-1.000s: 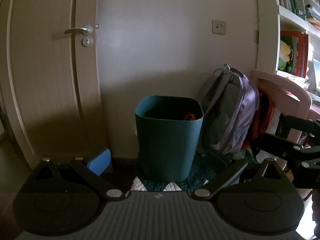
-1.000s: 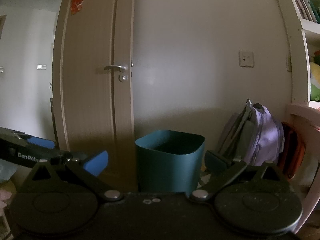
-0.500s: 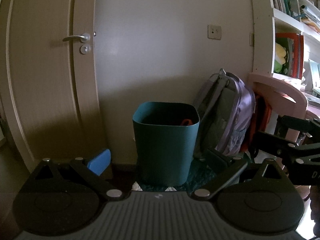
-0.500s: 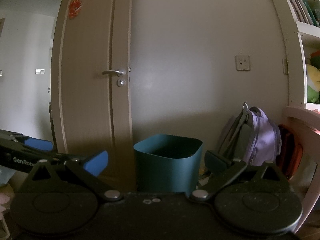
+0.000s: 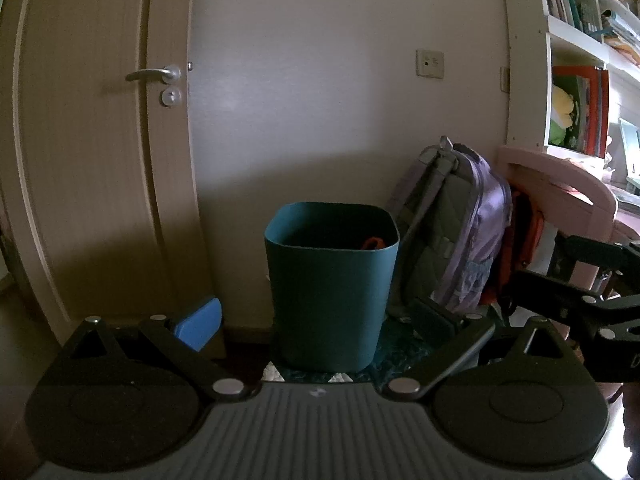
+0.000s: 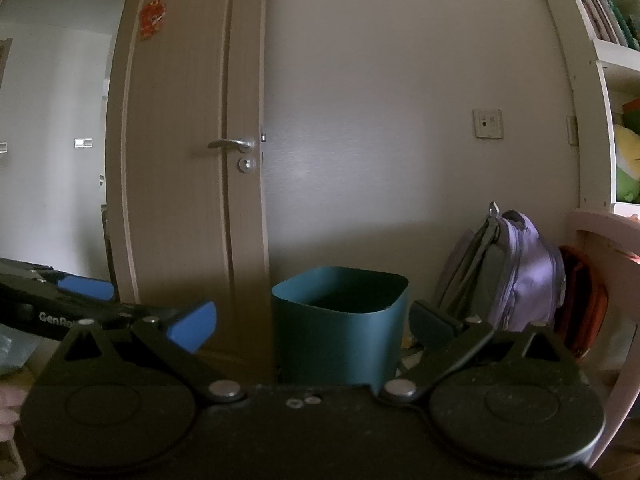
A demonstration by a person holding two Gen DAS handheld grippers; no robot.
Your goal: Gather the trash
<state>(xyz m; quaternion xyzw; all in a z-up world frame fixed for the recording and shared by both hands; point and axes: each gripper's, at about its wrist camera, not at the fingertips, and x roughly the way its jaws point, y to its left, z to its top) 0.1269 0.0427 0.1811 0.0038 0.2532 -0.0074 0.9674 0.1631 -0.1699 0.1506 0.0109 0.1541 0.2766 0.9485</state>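
While both claws gape apart and carry nothing, the left claw (image 5: 316, 322) and right claw (image 6: 312, 326) face the teal trash bin (image 5: 332, 284) on the floor against the wall, between the door (image 5: 100, 140) and a purple backpack (image 5: 460, 240).

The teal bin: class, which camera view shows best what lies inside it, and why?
The left wrist view. It looks down past the rim of the teal bin, so an orange item shows inside. The right wrist view shows the bin lower in frame, its inside dark and its base hidden behind the gripper body.
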